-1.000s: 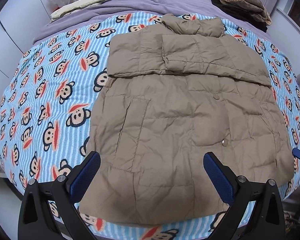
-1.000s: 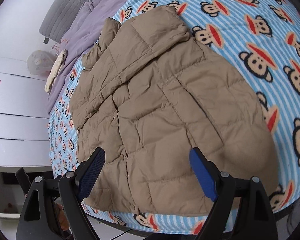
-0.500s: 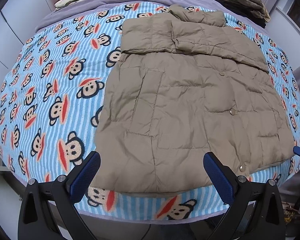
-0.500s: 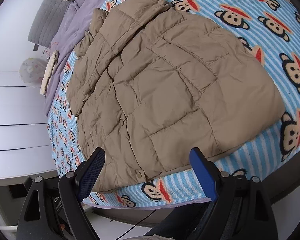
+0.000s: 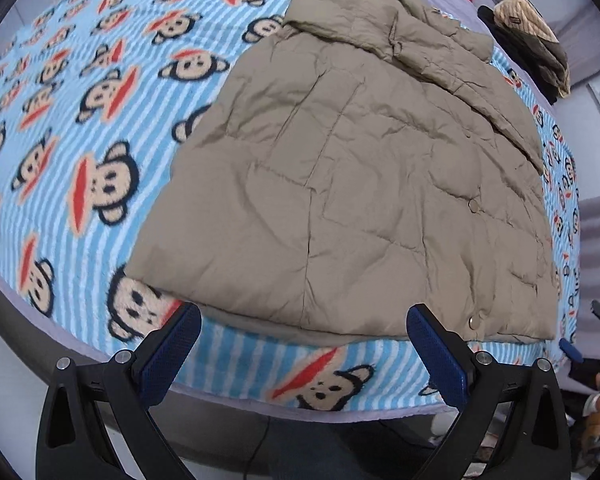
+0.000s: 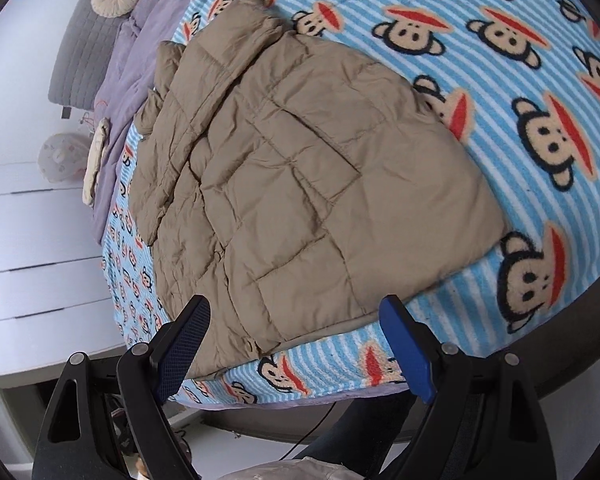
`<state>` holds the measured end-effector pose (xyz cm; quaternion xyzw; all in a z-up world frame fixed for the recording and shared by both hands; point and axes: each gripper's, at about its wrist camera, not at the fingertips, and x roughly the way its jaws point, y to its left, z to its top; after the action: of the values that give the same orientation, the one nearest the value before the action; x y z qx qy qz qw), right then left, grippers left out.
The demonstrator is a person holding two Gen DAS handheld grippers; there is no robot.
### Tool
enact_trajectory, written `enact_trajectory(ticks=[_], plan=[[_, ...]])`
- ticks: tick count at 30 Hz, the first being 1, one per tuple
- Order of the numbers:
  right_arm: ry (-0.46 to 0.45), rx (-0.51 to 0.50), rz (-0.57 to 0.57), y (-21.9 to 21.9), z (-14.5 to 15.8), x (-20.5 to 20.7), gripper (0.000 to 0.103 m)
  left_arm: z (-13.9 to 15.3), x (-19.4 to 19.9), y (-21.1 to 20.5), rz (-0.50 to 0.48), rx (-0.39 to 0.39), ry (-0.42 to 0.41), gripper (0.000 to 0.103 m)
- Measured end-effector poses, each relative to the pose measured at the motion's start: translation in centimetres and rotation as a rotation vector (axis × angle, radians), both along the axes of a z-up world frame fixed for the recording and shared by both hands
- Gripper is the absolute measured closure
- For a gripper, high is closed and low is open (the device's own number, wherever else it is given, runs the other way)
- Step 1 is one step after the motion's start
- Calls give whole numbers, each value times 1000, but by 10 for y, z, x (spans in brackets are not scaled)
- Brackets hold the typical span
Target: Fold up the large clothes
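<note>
One tan quilted jacket (image 5: pixel 364 184) lies flat, sleeves folded across.

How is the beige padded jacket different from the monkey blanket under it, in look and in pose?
The jacket is plain beige with quilted seams and snap buttons; the blanket is blue-and-white striped with monkey faces. The jacket looks puffy and creased, with a sleeve folded across its top; the blanket looks fuzzy and lies spread flat. The jacket covers only part of the bed; the blanket reaches far past it. Both lie flat, and neither is gripped.
</note>
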<state>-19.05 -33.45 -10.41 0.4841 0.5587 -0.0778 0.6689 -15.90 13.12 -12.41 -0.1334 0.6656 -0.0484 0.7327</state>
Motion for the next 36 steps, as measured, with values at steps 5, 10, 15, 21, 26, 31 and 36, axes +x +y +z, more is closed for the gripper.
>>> enact_trajectory(ticks=[5, 10, 15, 21, 26, 31, 36], plan=[[33, 88, -102, -17, -26, -24, 14, -25, -8, 7, 49, -102, 66, 0], [36, 115, -158, -23, -41, -34, 14, -39, -7, 11, 113, -223, 87, 0], [38, 150, -184, -23, -53, -38, 14, -49, 2, 13, 152, -301, 92, 0], [22, 201, -224, -24, -72, -34, 14, -61, 18, 0, 133, -289, 100, 0], [-29, 258, -268, -23, -81, -27, 14, -58, 25, -1, 140, -282, 77, 16], [-30, 283, -294, -20, -88, -20, 30, -58, 30, 3, 121, -348, 74, 88], [-23, 244, -322, -17, -86, -23, 93, -34, 35, 6, 89, -369, 11, 91]])
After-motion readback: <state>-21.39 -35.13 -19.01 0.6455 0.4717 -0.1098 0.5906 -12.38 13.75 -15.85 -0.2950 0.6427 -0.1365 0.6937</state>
